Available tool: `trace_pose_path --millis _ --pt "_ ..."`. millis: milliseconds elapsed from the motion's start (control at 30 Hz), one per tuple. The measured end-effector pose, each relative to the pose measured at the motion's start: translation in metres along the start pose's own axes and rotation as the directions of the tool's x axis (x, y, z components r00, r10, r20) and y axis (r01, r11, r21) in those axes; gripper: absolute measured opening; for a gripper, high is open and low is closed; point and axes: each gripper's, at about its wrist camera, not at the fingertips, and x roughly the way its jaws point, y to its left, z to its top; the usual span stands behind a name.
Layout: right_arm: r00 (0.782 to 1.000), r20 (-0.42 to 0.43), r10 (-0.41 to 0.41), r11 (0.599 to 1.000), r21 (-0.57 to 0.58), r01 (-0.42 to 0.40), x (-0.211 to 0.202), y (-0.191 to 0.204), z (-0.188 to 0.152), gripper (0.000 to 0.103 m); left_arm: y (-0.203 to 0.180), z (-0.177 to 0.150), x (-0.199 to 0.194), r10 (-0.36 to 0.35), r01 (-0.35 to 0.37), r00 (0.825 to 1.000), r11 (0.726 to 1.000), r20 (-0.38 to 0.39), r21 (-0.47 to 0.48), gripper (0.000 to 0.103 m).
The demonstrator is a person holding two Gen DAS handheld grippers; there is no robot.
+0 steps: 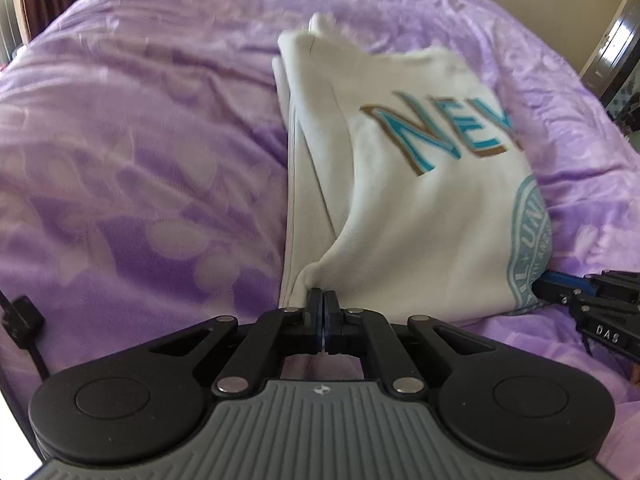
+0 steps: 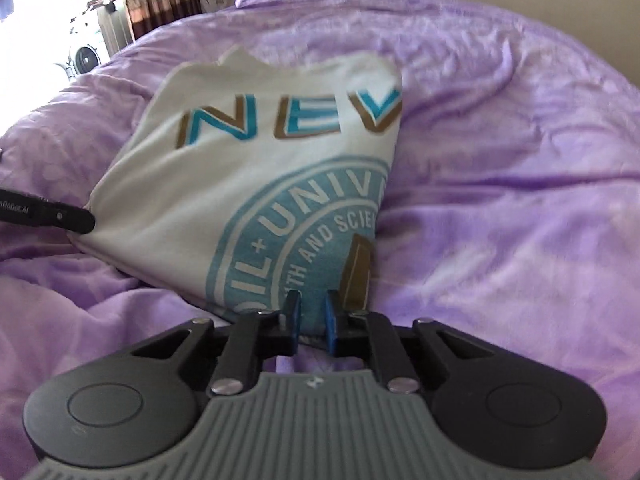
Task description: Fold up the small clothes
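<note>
Purple bedspread (image 1: 120, 160) fills both views and carries the work. On it lies the white shirt (image 2: 240, 184), already doubled along its length, with the teal lettering and round seal facing up and the folded edge on my right side.

My left gripper (image 1: 322, 304) has its jaws pressed together on the near left corner of the shirt, and cloth bunches up from the pinch. My right gripper (image 2: 312, 316) sits at the near right corner, jaws apart with the hem lying between the blue pads (image 2: 331, 322); I cannot tell whether any cloth is caught, and I judge it is not gripping.

The step in hand, as I read it, is the cross fold, near hem carried to the far edge. To do it well I would close the right jaws on all layers first, lift both corners to an equal height, keep the hem taut between them, and lay it square on the far edge.
</note>
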Motion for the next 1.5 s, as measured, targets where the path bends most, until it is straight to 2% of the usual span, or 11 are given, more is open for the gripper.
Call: trace_pose_path --millis 300,433,500,567,633,833,933,1000,1100,1233,1500 --pt "0.999 -0.05 0.005 1.0 0.001 -0.005 0.016 -0.004 0.002 0.004 -0.008 -0.001 0.001 0.033 -0.032 0.999 0.998 -0.011 0.055 0.006" --pt "0.999 -0.041 0.019 1.0 -0.005 -0.019 0.008 -0.002 0.007 0.008 -0.017 0.002 -0.016 0.059 -0.065 0.996 0.993 0.061 0.101 0.007" --pt "0.999 -0.021 0.03 0.999 -0.013 -0.03 -0.002 0.0 0.011 0.019 -0.022 0.002 -0.029 0.079 -0.094 0.989 0.988 0.123 0.123 0.015" --pt "0.999 0.013 0.042 0.999 -0.013 -0.042 -0.018 0.003 0.012 0.036 -0.029 0.002 -0.048 0.095 -0.123 0.977 0.982 0.191 0.142 0.016" --pt "0.998 0.058 0.027 0.999 -0.041 -0.024 -0.035 0.009 0.016 0.037 -0.038 0.001 -0.07 0.106 -0.154 0.956 0.975 0.272 0.161 0.02" --pt "0.975 0.221 -0.032 0.995 -0.083 0.051 -0.098 0.033 0.026 0.067 -0.077 -0.006 -0.125 0.173 -0.285 0.855 0.944 0.49 0.164 0.059" --pt "0.958 0.278 -0.068 0.991 -0.091 0.097 -0.121 0.046 0.027 0.075 -0.087 -0.014 -0.138 0.177 -0.299 0.831 0.941 0.527 0.157 0.066" --pt "0.951 0.296 -0.09 0.988 -0.096 0.123 -0.132 0.057 0.024 0.081 -0.093 -0.016 -0.138 0.183 -0.293 0.841 0.945 0.509 0.145 0.081" --pt "0.951 0.293 -0.099 0.986 -0.098 0.133 -0.139 0.068 0.019 0.081 -0.096 -0.019 -0.132 0.196 -0.288 0.861 0.948 0.47 0.133 0.082" --pt "0.952 0.279 -0.124 0.988 -0.055 0.144 -0.144 0.071 0.006 0.081 -0.096 -0.033 -0.125 0.208 -0.291 0.868 0.949 0.452 0.121 0.082" --pt "0.979 0.193 -0.057 0.996 -0.058 0.07 -0.128 0.077 -0.012 0.082 -0.096 -0.044 -0.088 0.184 -0.228 0.952 0.96 0.244 0.166 0.082"
